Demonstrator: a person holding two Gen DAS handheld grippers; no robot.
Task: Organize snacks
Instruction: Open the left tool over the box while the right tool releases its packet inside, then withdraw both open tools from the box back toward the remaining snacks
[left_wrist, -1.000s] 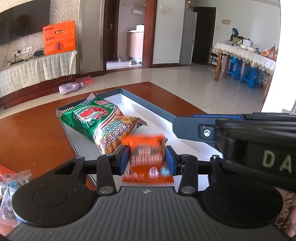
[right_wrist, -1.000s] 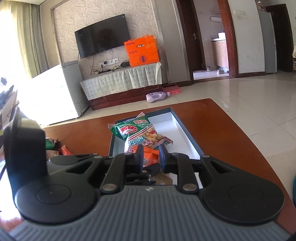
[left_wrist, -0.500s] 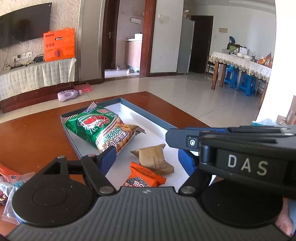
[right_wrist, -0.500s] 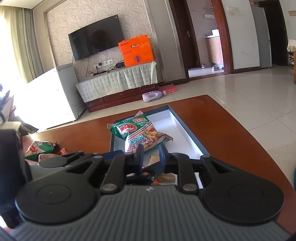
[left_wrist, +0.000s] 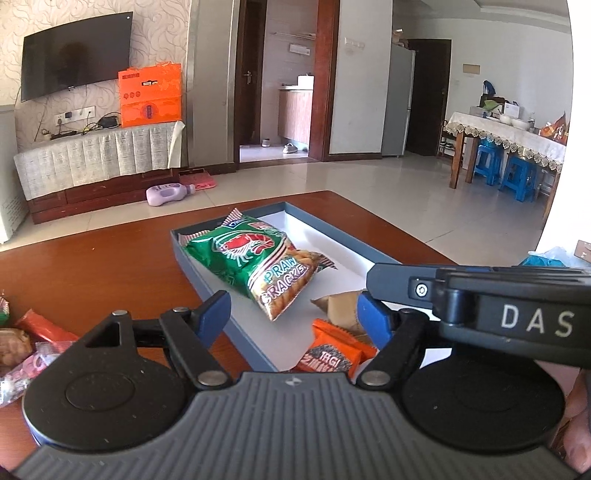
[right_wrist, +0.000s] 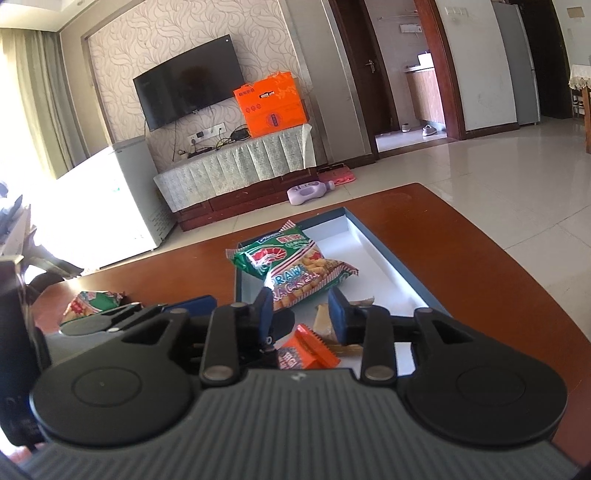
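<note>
My left gripper (left_wrist: 293, 314) hangs spread and empty over the tray (left_wrist: 207, 273); my right gripper (right_wrist: 301, 314) is opening, brown packet (right_wrist: 323, 321) at twelve o'clock lying free.

Three packets (left_wrist: 258, 266) (left_wrist: 341, 308) (left_wrist: 332, 354), one box (left_wrist: 207, 273)

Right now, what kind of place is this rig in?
Most likely a home living room: a wall-mounted TV over a covered cabinet, a fridge by a doorway, and a cloth-covered dining table with blue stools.
</note>
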